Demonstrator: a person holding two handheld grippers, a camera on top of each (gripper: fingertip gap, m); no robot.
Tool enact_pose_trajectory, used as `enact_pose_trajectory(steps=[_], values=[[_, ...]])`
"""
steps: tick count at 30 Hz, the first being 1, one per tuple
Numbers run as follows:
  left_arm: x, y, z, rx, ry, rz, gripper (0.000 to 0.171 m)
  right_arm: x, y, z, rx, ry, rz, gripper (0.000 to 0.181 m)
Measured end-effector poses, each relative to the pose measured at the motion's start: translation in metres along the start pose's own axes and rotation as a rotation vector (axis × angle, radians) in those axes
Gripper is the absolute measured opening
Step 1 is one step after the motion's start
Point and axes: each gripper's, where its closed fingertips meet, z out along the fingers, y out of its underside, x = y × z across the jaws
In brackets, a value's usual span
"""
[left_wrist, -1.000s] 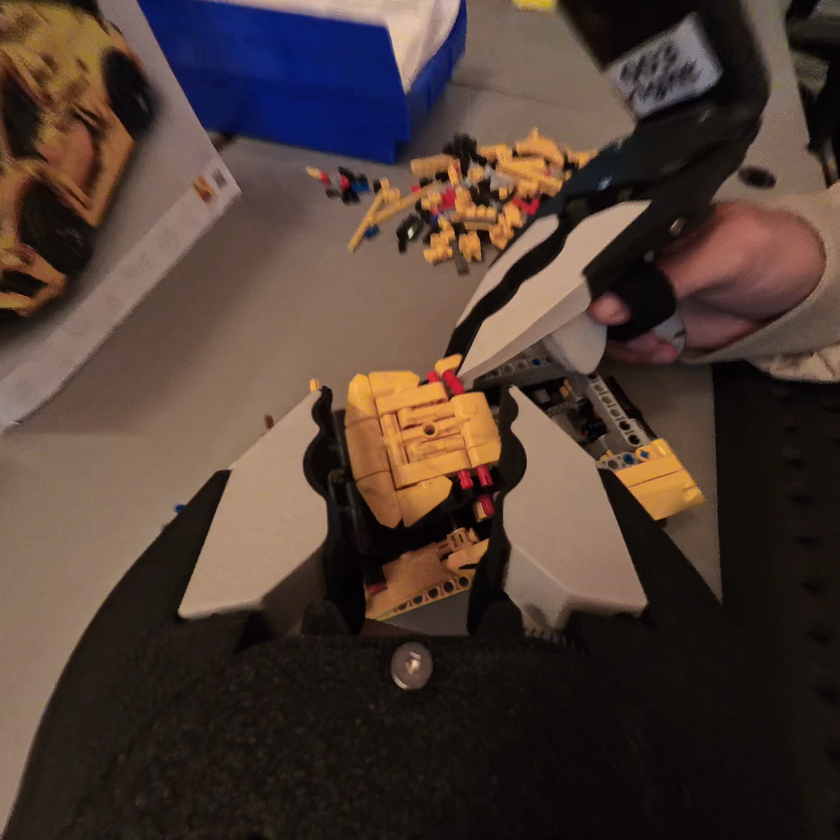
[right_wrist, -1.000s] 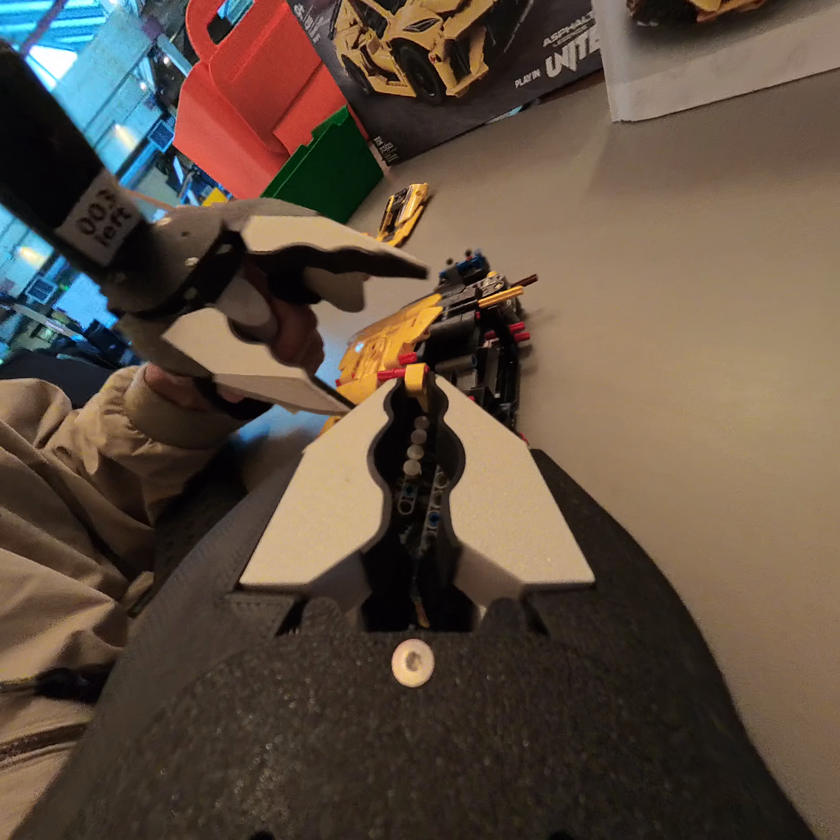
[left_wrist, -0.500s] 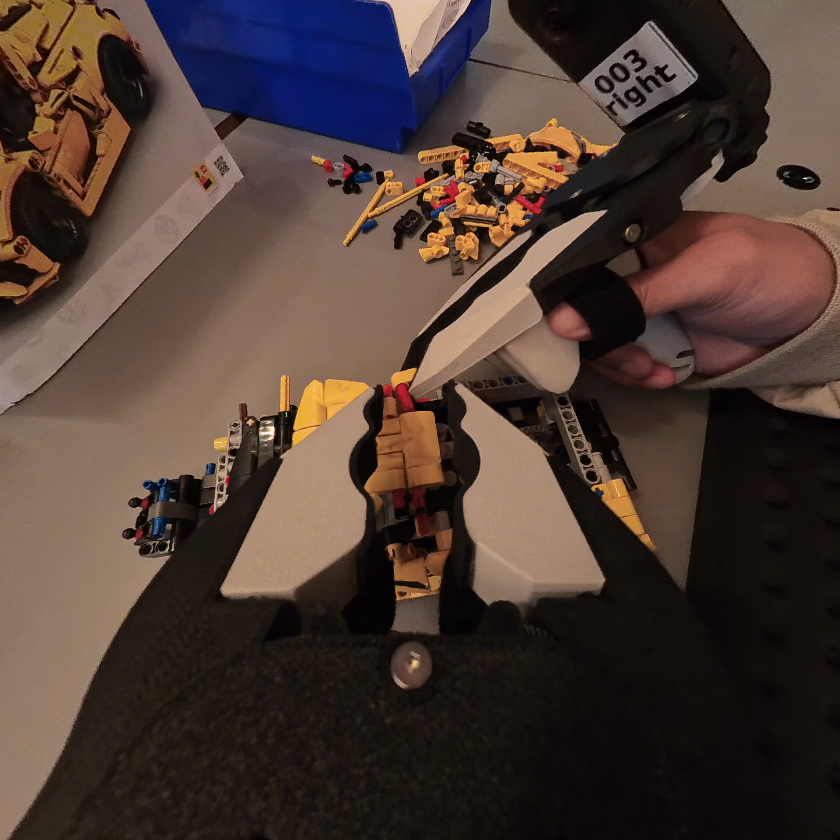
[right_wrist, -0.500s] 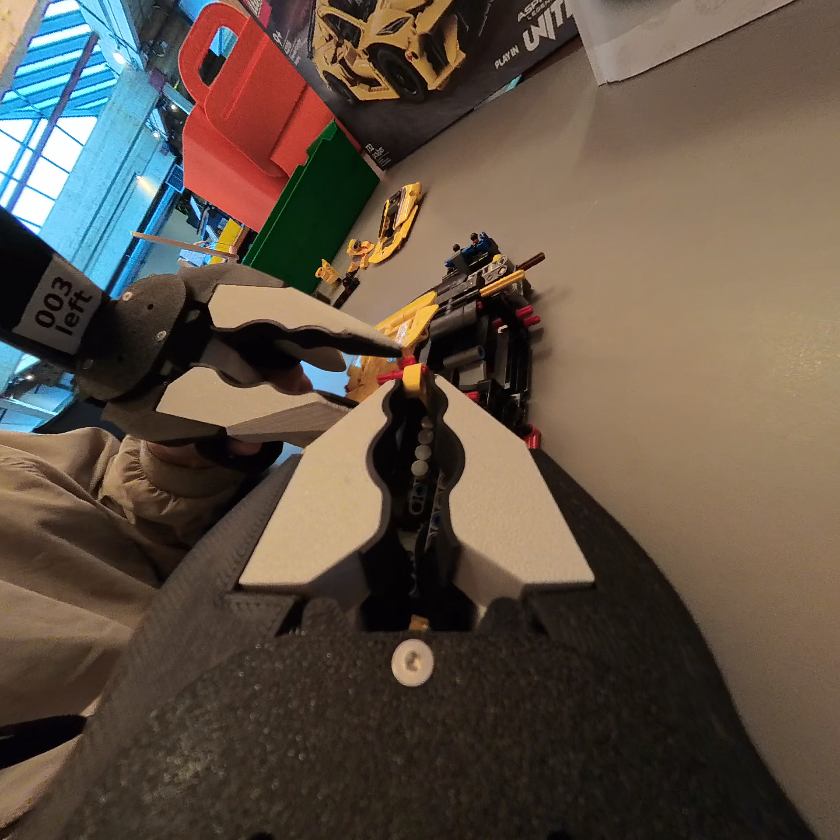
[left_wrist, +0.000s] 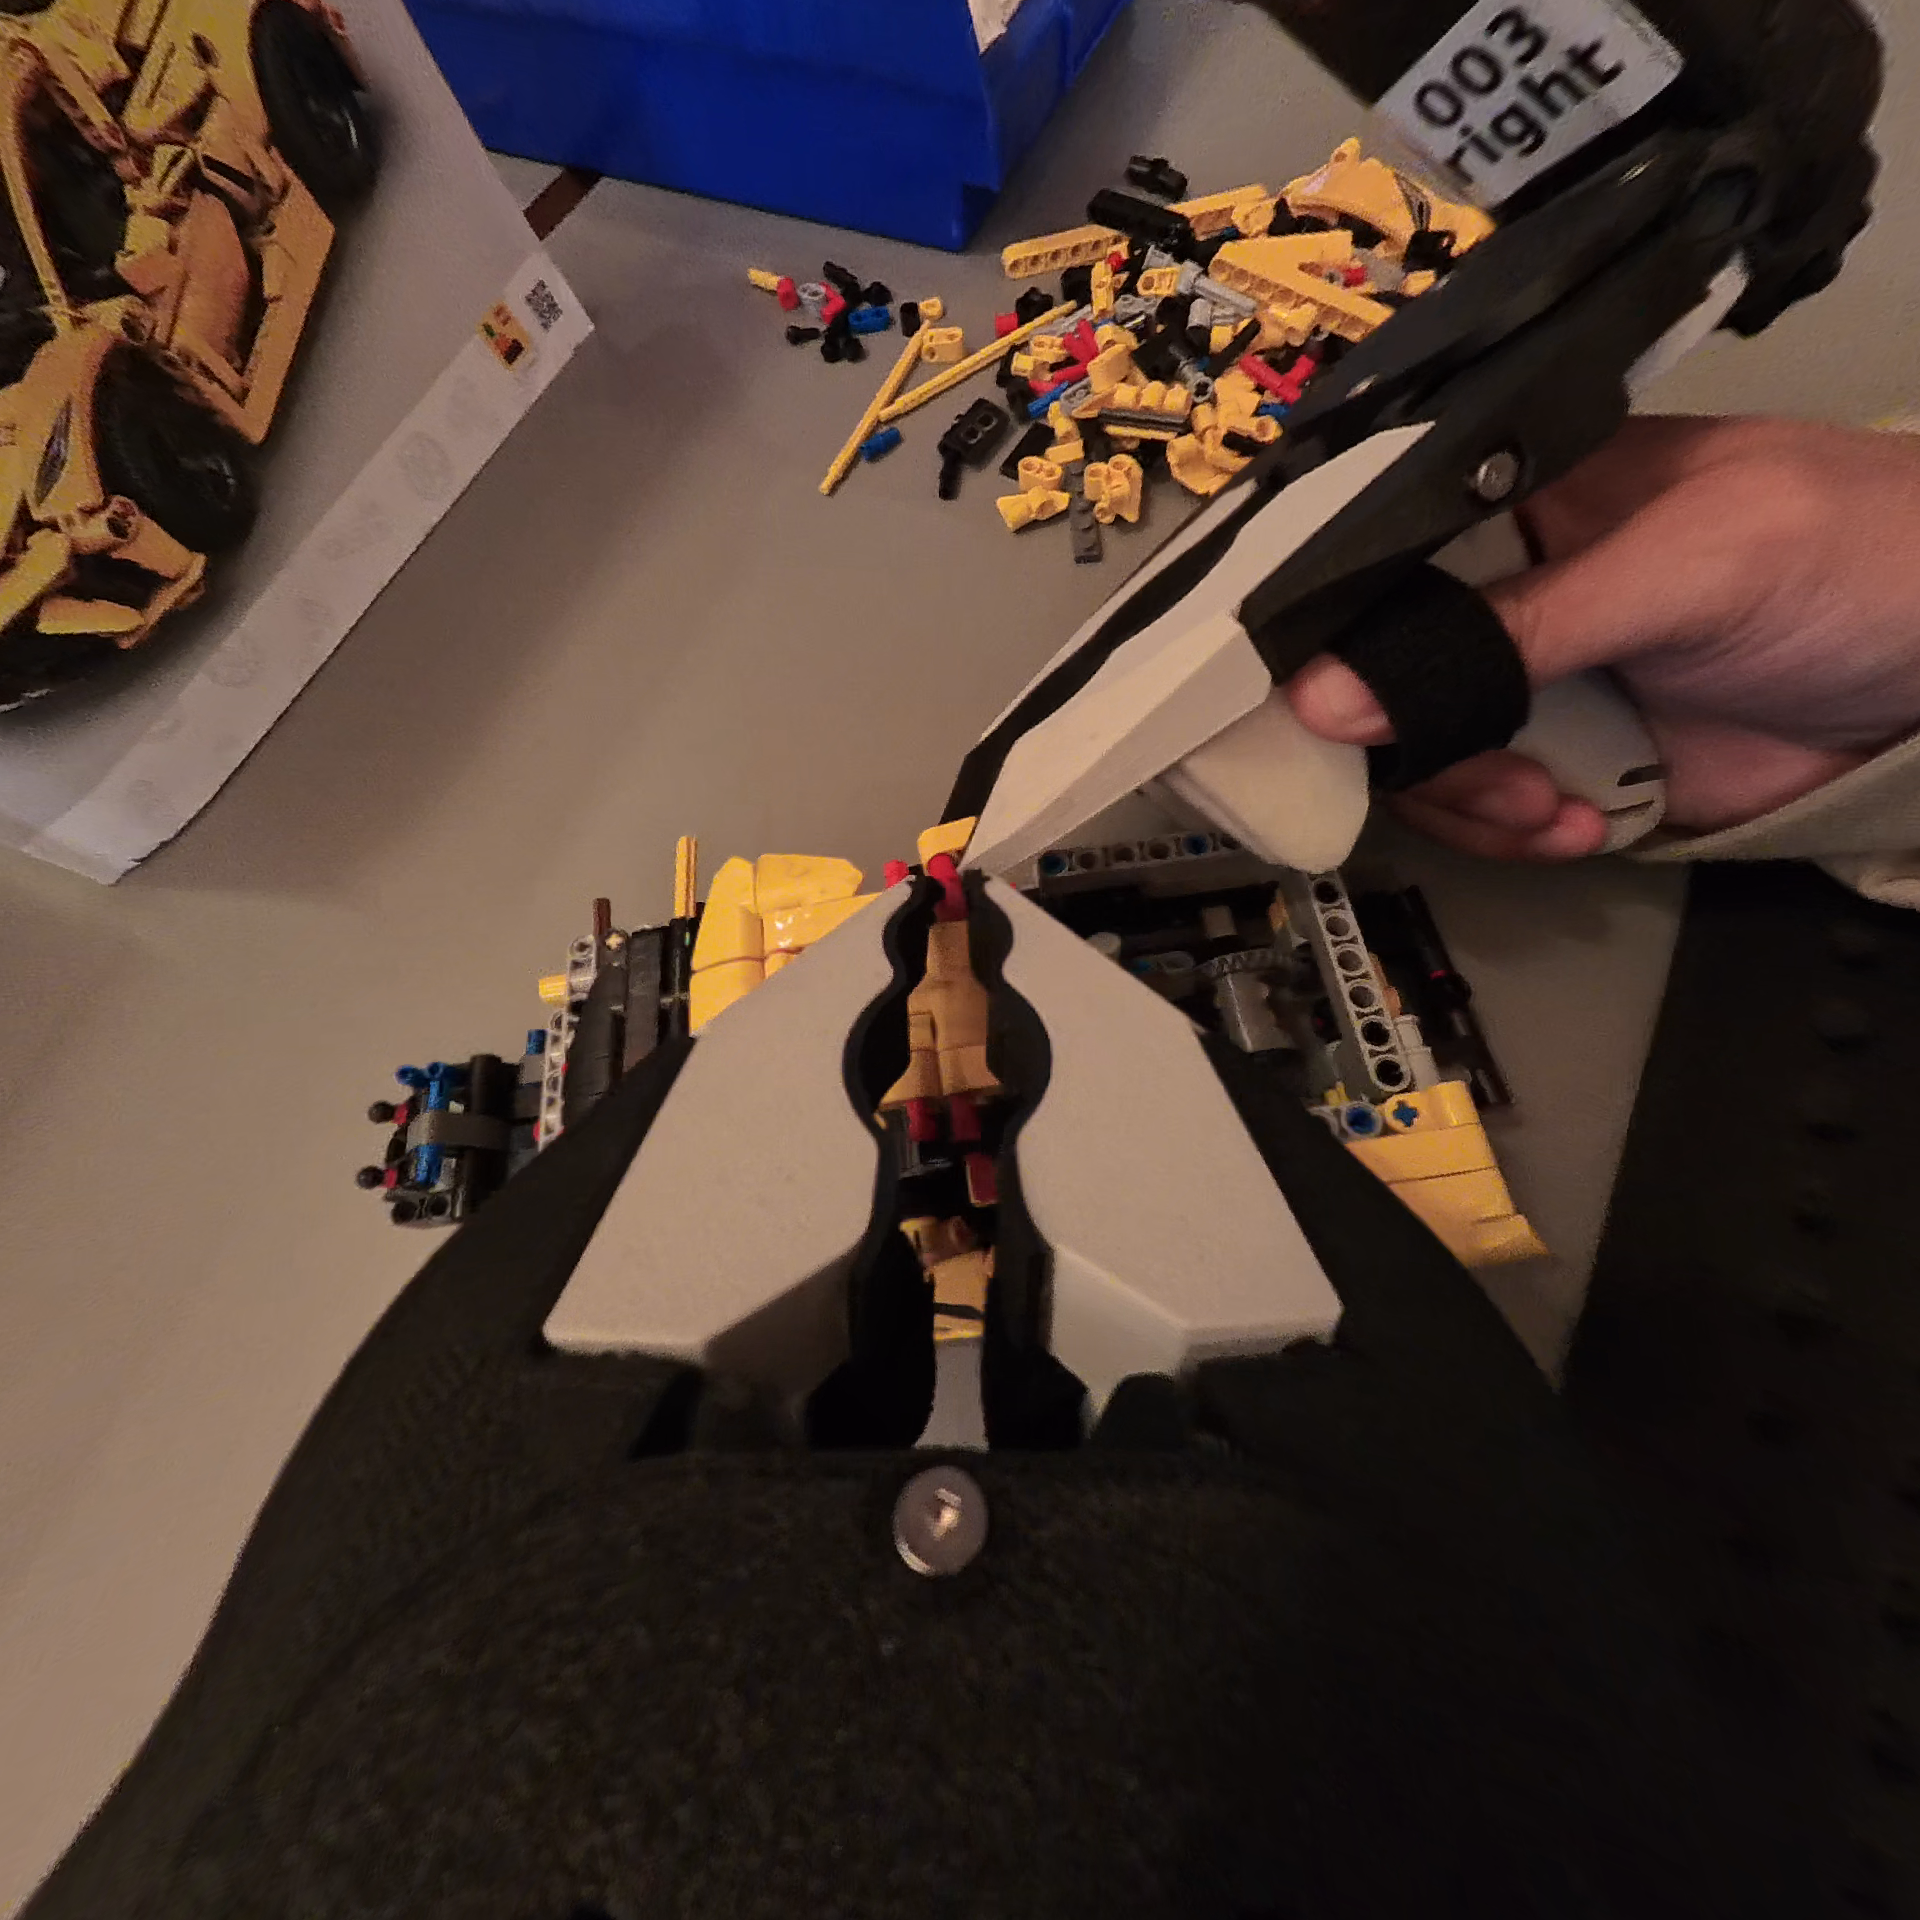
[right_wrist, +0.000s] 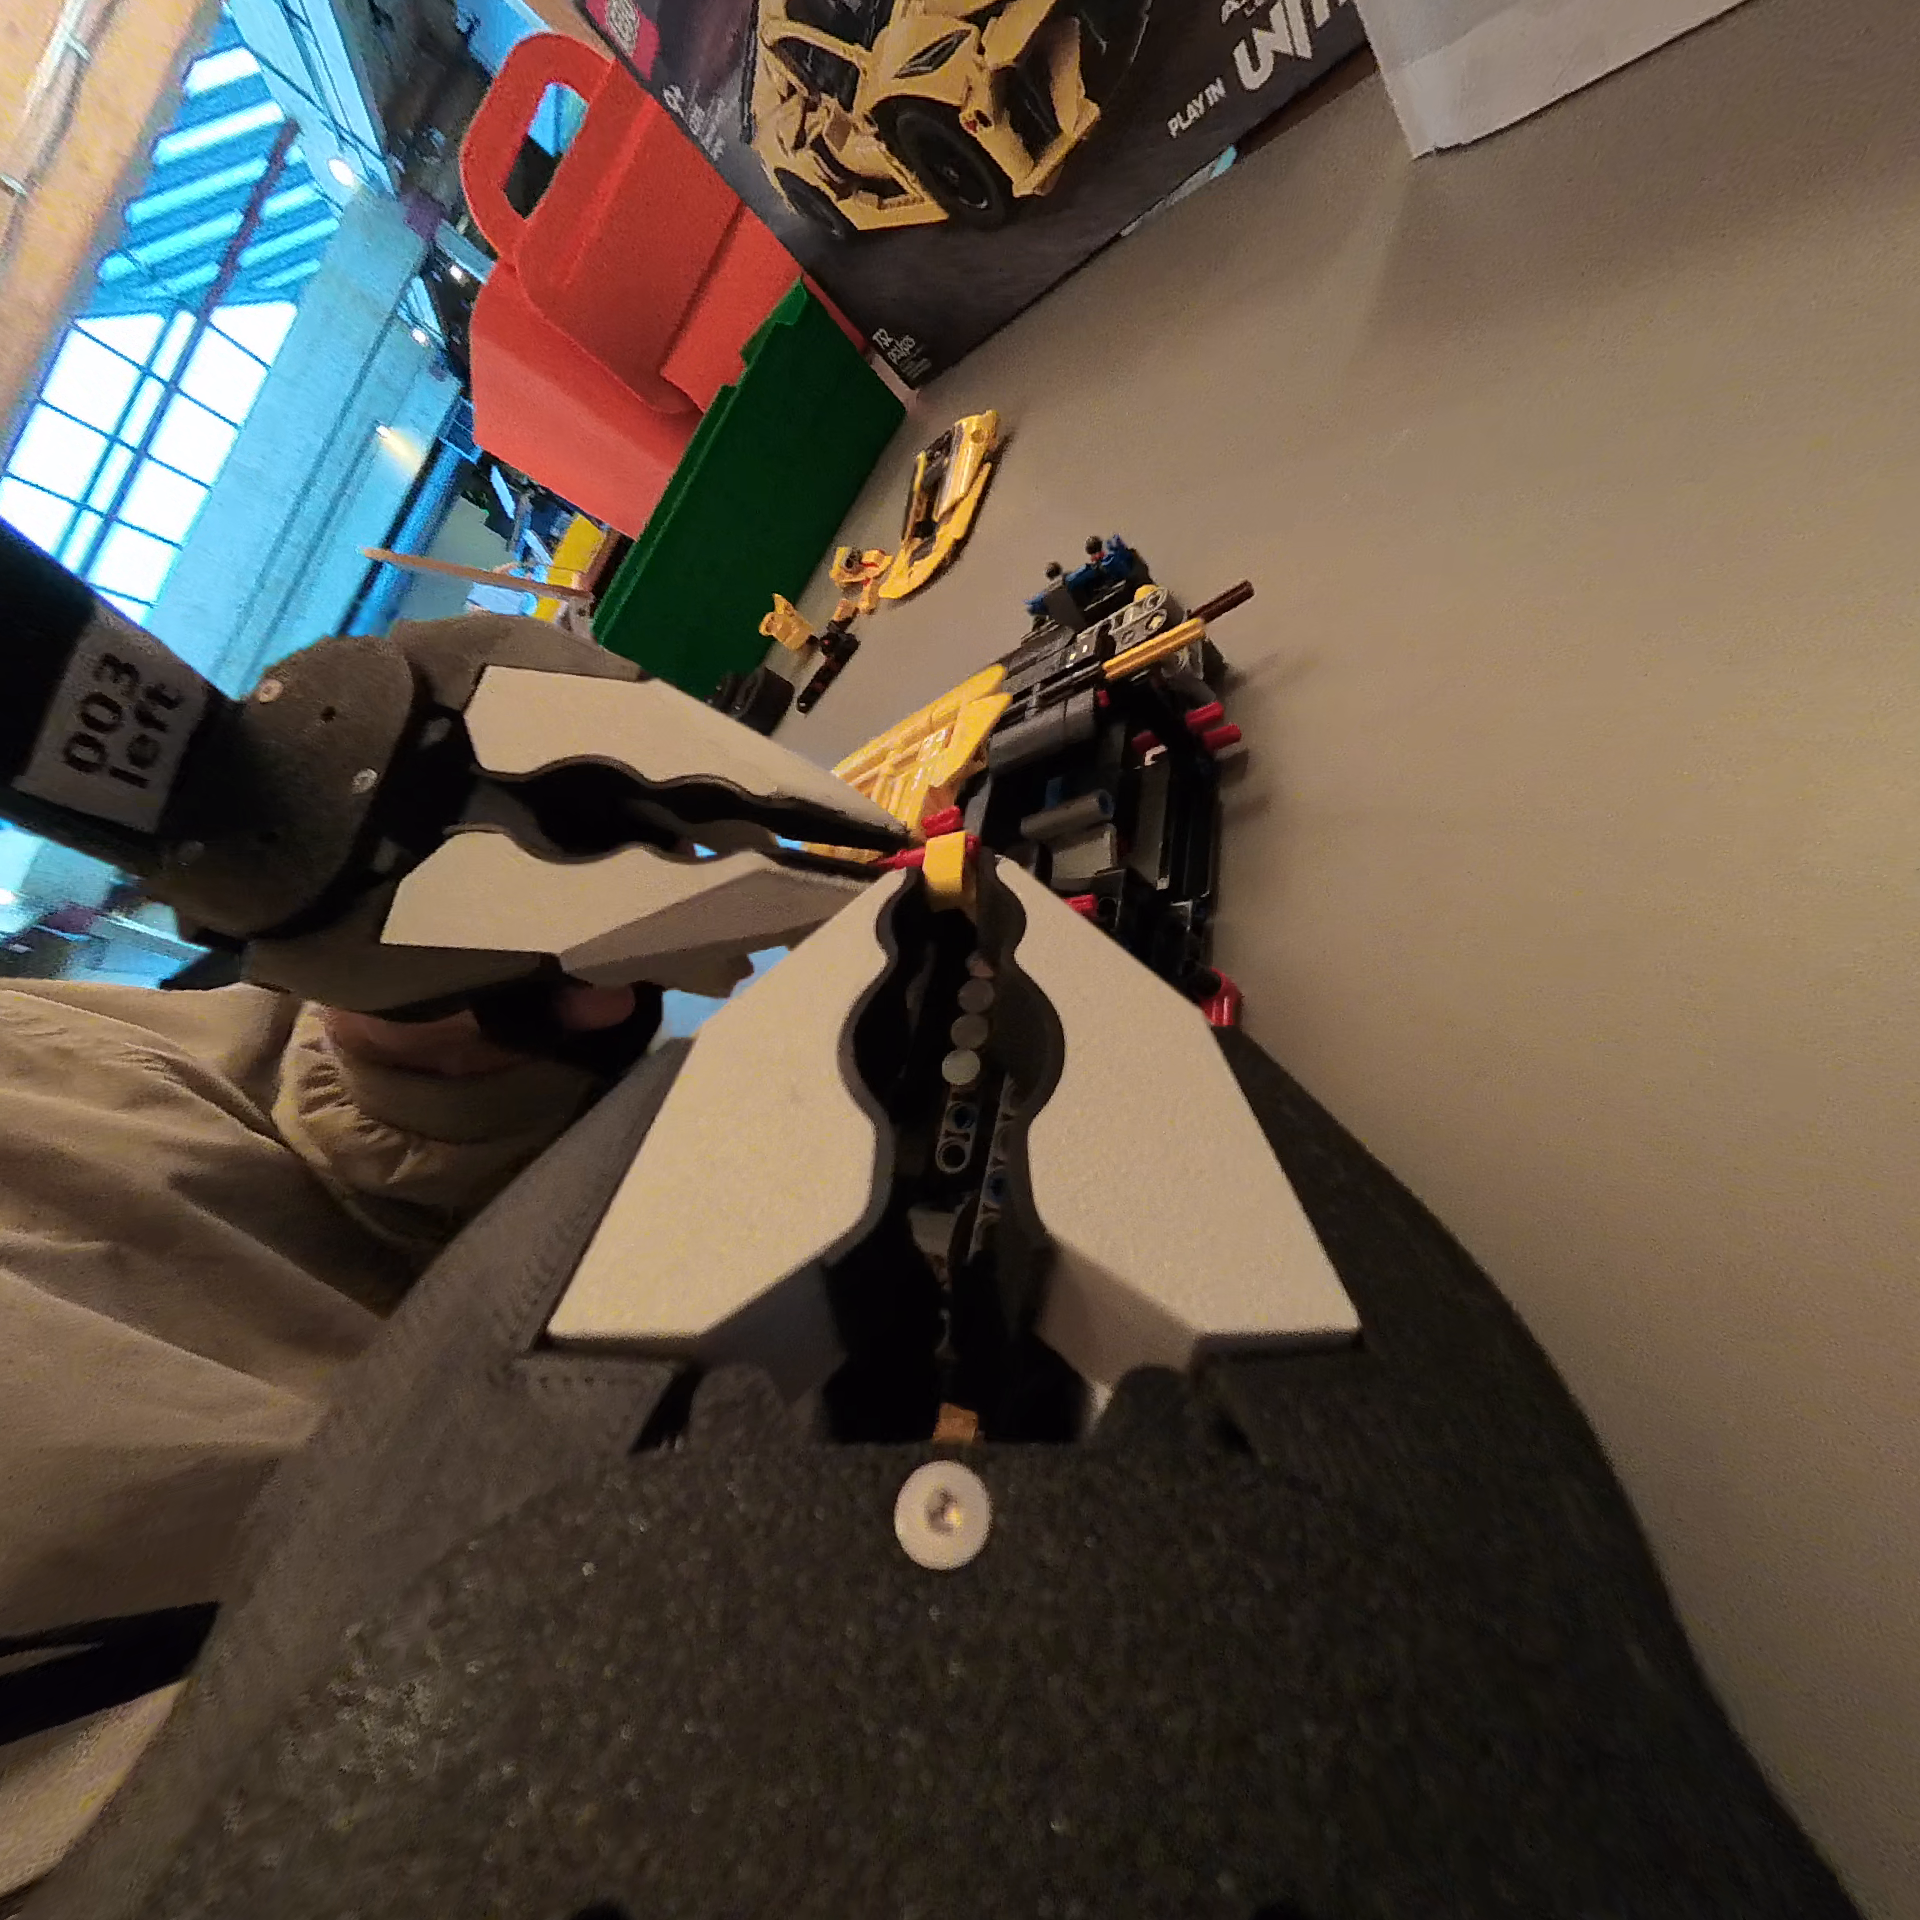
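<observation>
Two handheld grippers meet at one point above a partly built brick car model (left_wrist: 1299, 997) lying on a grey table (left_wrist: 644, 644). The left gripper (left_wrist: 943, 883) has its jaws pinched together at the tips on a red pin (left_wrist: 943, 891) that protrudes from a small yellow connector (right_wrist: 948, 864). The right gripper (right_wrist: 948, 883) is clamped on that connector, its tips touching those of the left gripper. Directly beneath and between both sets of fingers lies the model, with yellow panels and a black-and-grey frame. Ahead and to the right of the left gripper lies one loose pile of bricks (left_wrist: 1164, 343), mostly yellow. Beyond it stands one blue bin (left_wrist: 748, 94); ahead and to the left lies one printed booklet (left_wrist: 187, 395). Ahead and to the left of the right gripper stand one red carrier (right_wrist: 603, 301), one green block (right_wrist: 748, 520) and one printed box (right_wrist: 935, 135).
</observation>
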Motion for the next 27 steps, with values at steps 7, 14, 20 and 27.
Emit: enact_pose_trajectory(steps=[7,14,20,27], values=[[0.0001,-0.0015,-0.0023,-0.010,-0.057,0.068,0.008,-0.0026,-0.0001,-0.0011,0.008,-0.093,0.134,0.008],[0.0010,0.0013,-0.0015,-0.032,-0.082,0.122,0.017,-0.0024,0.0005,-0.0006,-0.004,-0.056,0.080,0.008],[0.0023,0.0047,0.0025,-0.037,-0.103,0.161,0.008,-0.0002,0.0004,-0.0009,-0.007,0.017,-0.024,0.008],[-0.0006,0.0055,0.0012,-0.018,-0.080,0.166,0.003,0.0022,0.0018,0.0006,-0.016,0.051,-0.119,0.007]])
